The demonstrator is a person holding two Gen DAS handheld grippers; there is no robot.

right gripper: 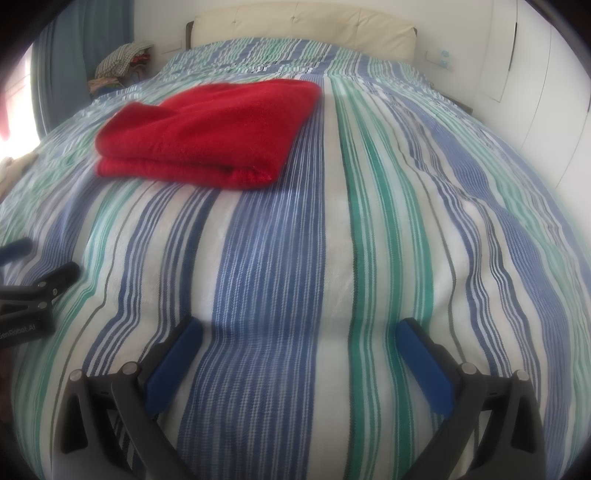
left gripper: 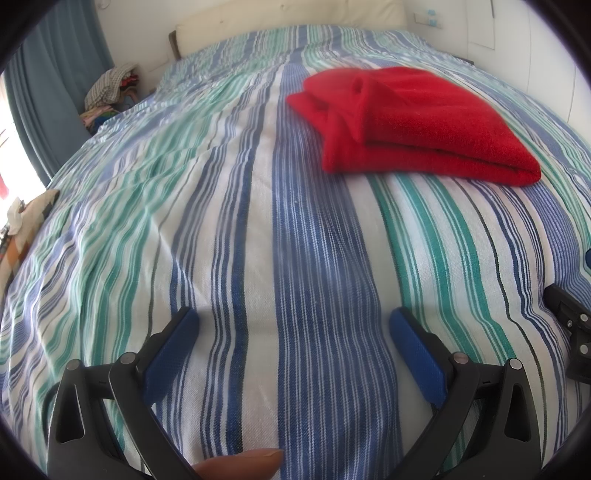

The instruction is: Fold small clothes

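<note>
A red knitted garment point(left gripper: 410, 122) lies folded in a flat stack on the striped bedspread point(left gripper: 229, 206). It also shows in the right wrist view point(right gripper: 207, 129), ahead and to the left. My left gripper point(left gripper: 293, 317) is open and empty, low over the bedspread, well short of the garment. My right gripper point(right gripper: 299, 325) is open and empty, also low over the bedspread point(right gripper: 388, 206) and nearer me than the garment. Each gripper shows at the edge of the other's view: the right one point(left gripper: 570, 325), the left one point(right gripper: 40, 288).
A cream headboard point(right gripper: 303, 26) stands at the far end of the bed. A pile of clothes point(left gripper: 110, 88) sits on a stand at the far left beside blue curtains point(left gripper: 55, 96). White cupboard doors point(right gripper: 528, 74) line the right side.
</note>
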